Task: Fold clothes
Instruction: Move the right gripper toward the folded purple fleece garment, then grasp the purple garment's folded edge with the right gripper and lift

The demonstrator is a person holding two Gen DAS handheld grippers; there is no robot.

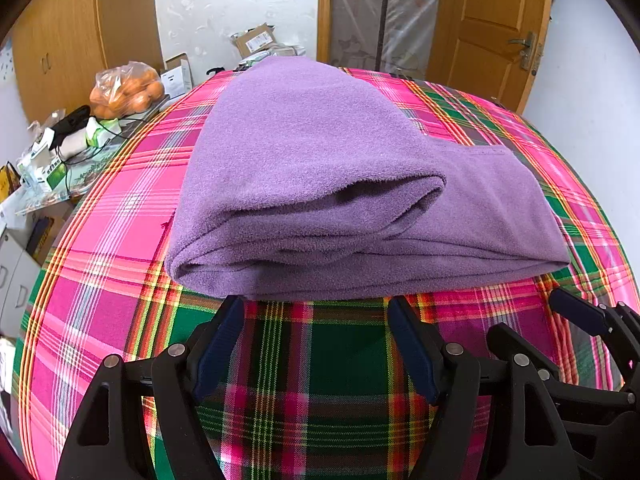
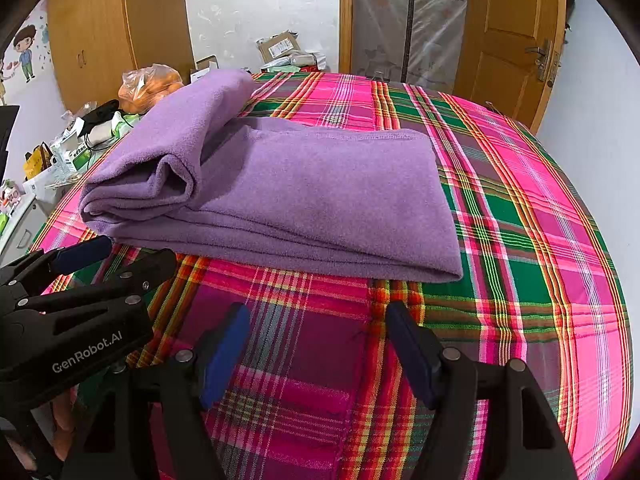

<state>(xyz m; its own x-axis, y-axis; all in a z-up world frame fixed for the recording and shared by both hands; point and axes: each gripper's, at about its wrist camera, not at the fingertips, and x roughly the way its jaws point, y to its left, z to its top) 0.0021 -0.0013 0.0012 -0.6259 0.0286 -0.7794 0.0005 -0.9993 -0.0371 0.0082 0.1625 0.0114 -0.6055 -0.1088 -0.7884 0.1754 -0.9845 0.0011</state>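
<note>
Plaid bedspread (image 1: 100, 280), one folded purple garment (image 1: 320, 200).

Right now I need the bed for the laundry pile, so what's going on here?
A person is folding clothes with two handheld grippers. A purple fleece garment lies folded in several layers on the plaid bedspread, one thick fold stacked along its left side. The left gripper and the right gripper are both open and empty, poised just short of the garment's near edge, touching nothing. Clutter and a bag of oranges sit beside the bed.
</note>
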